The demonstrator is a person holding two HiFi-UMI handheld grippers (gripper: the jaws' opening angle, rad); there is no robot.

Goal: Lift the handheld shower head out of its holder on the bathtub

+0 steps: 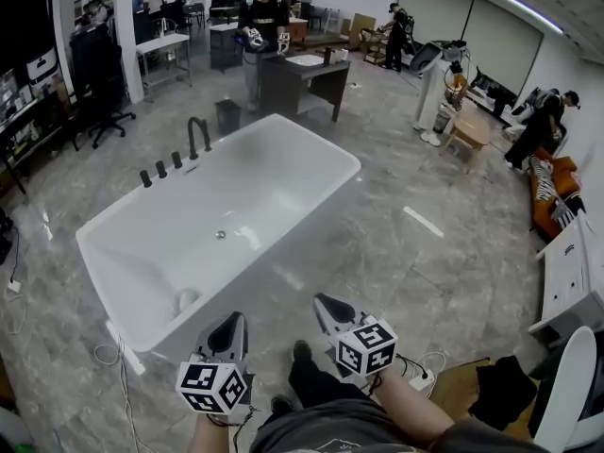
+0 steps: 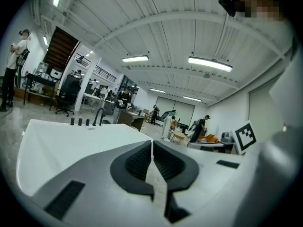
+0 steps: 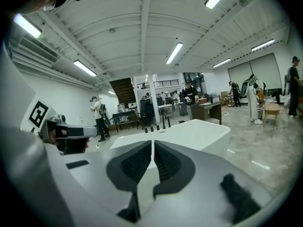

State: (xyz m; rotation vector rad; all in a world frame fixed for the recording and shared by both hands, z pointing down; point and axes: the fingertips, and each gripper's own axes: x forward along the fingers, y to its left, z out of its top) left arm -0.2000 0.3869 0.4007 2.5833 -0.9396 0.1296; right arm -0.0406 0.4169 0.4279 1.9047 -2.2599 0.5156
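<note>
left gripper (image 1: 235, 323) and right gripper (image 1: 327, 303) jaws clenched empty, bathtub (image 1: 268, 179) drain (image 1: 220, 235) only in head view

White bathtub (image 3: 199, 134) beyond the closed right tongs (image 3: 152, 144)

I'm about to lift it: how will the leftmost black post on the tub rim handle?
The leftmost post looks slim and smooth, so probably light but slippery. It stands upright on the tub rim, so it likely lifts straight up.
</note>
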